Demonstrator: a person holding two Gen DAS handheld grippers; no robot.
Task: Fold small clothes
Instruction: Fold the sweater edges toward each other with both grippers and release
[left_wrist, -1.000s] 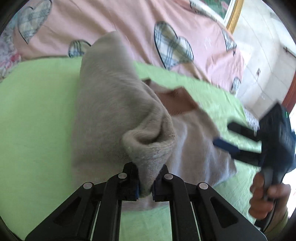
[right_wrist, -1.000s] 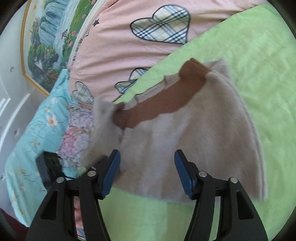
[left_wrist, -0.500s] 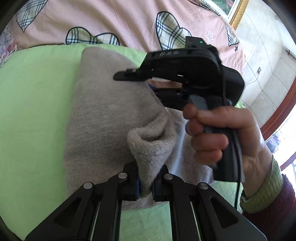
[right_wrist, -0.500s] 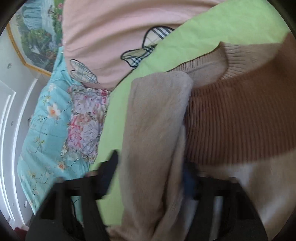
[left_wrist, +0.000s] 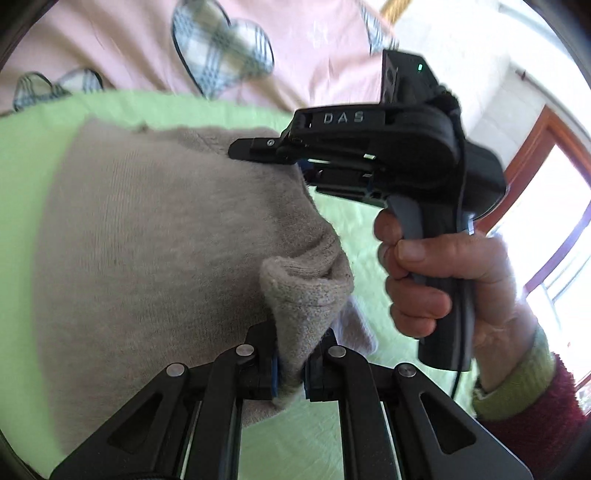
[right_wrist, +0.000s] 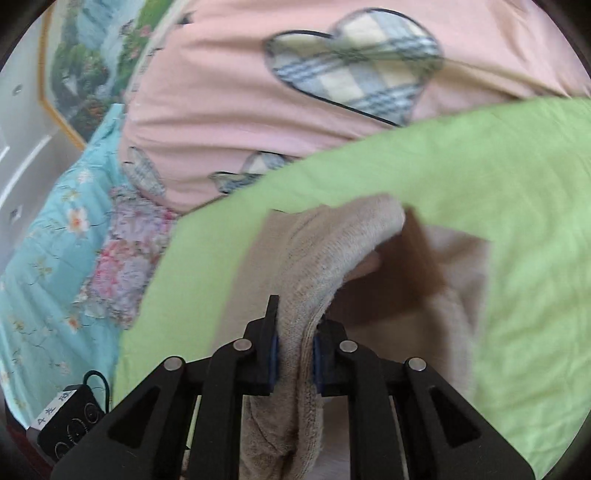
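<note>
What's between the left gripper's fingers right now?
A bunched fold of the beige sweater, pinched in the left gripper; left wrist view shows it.

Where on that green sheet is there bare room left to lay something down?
The green sheet lies bare right of the beige sweater up to the pink quilt, and also left of the sweater. The middle is crowded: the left gripper and right gripper both pinch sweater folds there.

a green sheet (right_wrist: 498, 206) covers the bed. beyond the sheet lies a pink quilt (right_wrist: 229, 92) with plaid hearts. left of the sheet sit a floral cloth (right_wrist: 122, 258), a teal blanket (right_wrist: 48, 258), a black box (right_wrist: 70, 417); beyond those, a painting (right_wrist: 85, 59).
</note>
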